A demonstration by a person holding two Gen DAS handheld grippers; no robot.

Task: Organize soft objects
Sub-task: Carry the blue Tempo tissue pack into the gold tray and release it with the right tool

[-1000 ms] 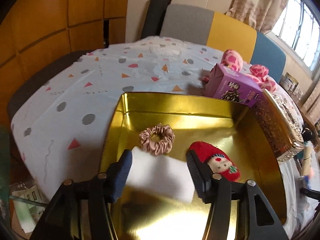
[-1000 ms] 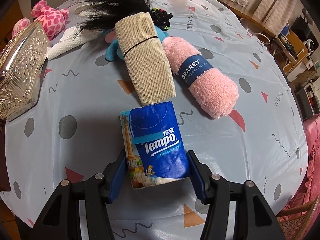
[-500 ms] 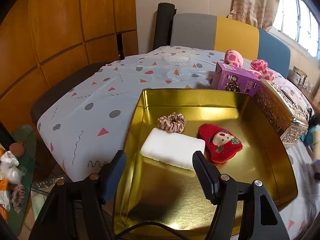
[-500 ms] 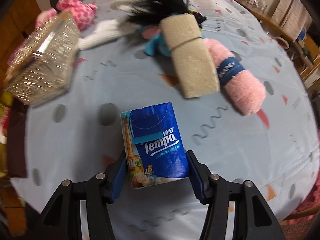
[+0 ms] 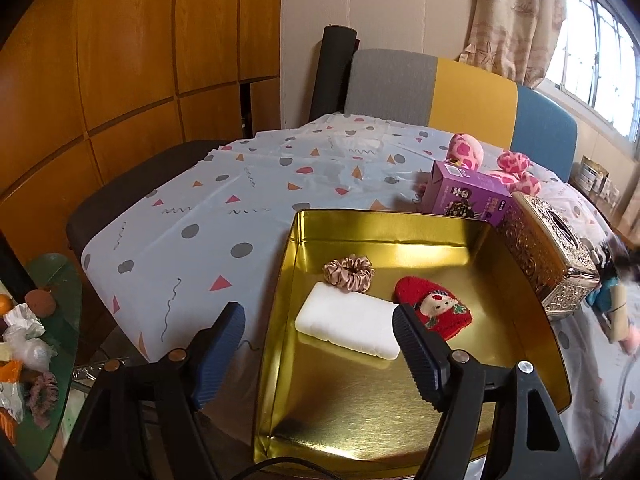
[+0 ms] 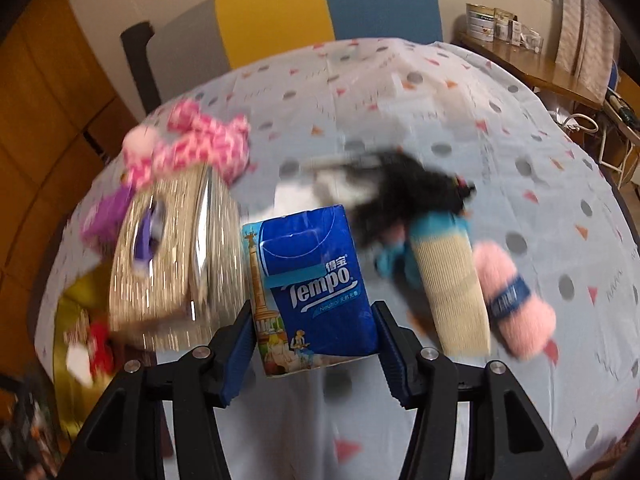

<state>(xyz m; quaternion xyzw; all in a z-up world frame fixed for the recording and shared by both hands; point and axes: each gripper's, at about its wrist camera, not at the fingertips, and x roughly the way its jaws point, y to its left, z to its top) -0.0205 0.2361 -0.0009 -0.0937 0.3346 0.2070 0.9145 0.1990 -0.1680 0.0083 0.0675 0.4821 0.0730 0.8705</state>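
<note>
A gold tin tray (image 5: 532,320) sits on the patterned table. In it lie a white sponge block (image 5: 347,325), a beige scrunchie (image 5: 349,273) and a red knitted hat toy (image 5: 434,308). My left gripper (image 5: 320,340) is open and empty, pulled back above the tray's near left corner. My right gripper (image 6: 314,344) is shut on a blue Tempo tissue pack (image 6: 308,284), held above the table. Beyond it lie a beige rolled cloth (image 6: 450,288), a pink fluffy roll (image 6: 516,312) and a black-haired doll (image 6: 408,196); this view is blurred.
An ornate gold tissue box (image 5: 548,256) stands right of the tray, also in the right wrist view (image 6: 172,252). A purple carton (image 5: 466,194) and a pink spotted plush (image 5: 504,164) lie behind. A green side table (image 5: 36,340) with clutter stands at left. Chairs stand at the far edge.
My left gripper let go of the white sponge and drew back and up from the tray. My right gripper lifted the tissue pack and swung left towards the tissue box.
</note>
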